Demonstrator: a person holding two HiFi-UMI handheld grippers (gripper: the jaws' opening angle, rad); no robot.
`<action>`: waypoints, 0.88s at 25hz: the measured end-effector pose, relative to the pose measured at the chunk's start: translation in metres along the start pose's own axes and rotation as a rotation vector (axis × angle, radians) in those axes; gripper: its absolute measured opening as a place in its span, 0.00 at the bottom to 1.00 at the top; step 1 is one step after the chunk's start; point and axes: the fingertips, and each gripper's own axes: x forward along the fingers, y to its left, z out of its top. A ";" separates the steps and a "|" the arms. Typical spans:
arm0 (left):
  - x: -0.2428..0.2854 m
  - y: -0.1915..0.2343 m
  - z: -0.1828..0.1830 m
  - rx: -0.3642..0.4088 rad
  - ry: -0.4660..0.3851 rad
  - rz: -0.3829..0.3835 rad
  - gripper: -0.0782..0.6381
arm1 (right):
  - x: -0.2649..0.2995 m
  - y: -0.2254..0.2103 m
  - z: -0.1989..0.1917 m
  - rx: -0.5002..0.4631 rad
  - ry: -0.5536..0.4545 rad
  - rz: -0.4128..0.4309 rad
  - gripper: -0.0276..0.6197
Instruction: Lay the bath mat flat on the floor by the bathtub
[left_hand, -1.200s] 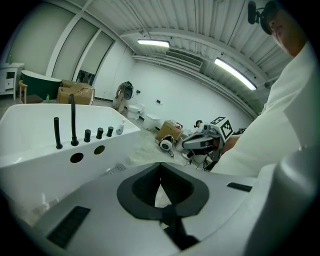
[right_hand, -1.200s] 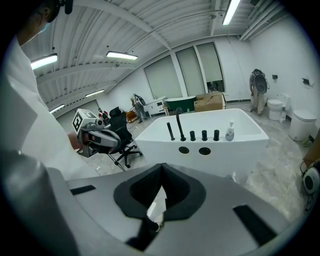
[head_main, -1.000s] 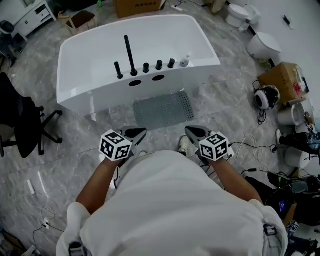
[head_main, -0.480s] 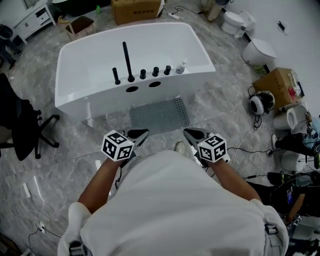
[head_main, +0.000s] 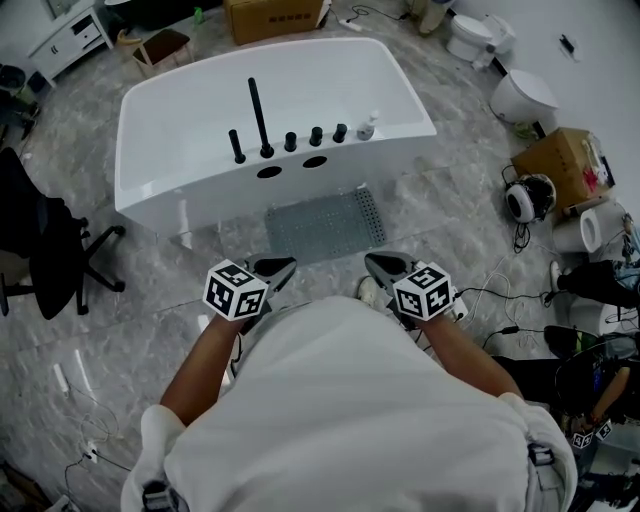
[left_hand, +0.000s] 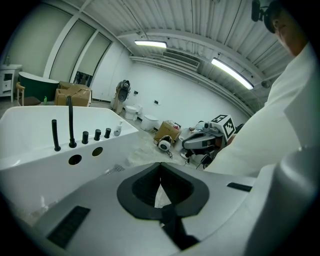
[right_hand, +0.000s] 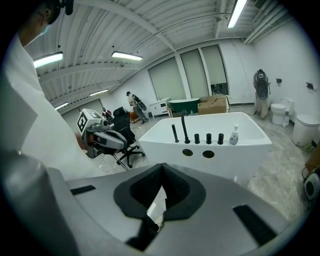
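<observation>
Left gripper (head_main: 272, 270) and right gripper (head_main: 385, 266) are hovering near the bathtub (head_main: 200, 195), jaws pressed together, gripping nothing. Grey bath mat (head_main: 325, 222) is lying flat just beside the bathtub.

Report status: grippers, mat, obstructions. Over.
Left gripper shut, empty; right gripper shut, empty. Bath mat flat on floor beside bathtub. Nothing on the mat; cables off right.

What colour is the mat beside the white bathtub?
The flat rectangular bath mat is grey; head view shows it best.
</observation>
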 end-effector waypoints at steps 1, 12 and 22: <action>-0.001 0.001 0.000 0.001 0.002 0.000 0.13 | 0.002 0.001 -0.001 0.002 0.000 0.003 0.06; 0.002 0.002 -0.009 0.021 0.032 -0.006 0.13 | 0.010 0.005 -0.005 -0.010 0.009 0.016 0.05; 0.003 0.012 -0.001 0.019 0.032 0.015 0.13 | 0.011 -0.002 -0.002 -0.011 0.017 0.013 0.05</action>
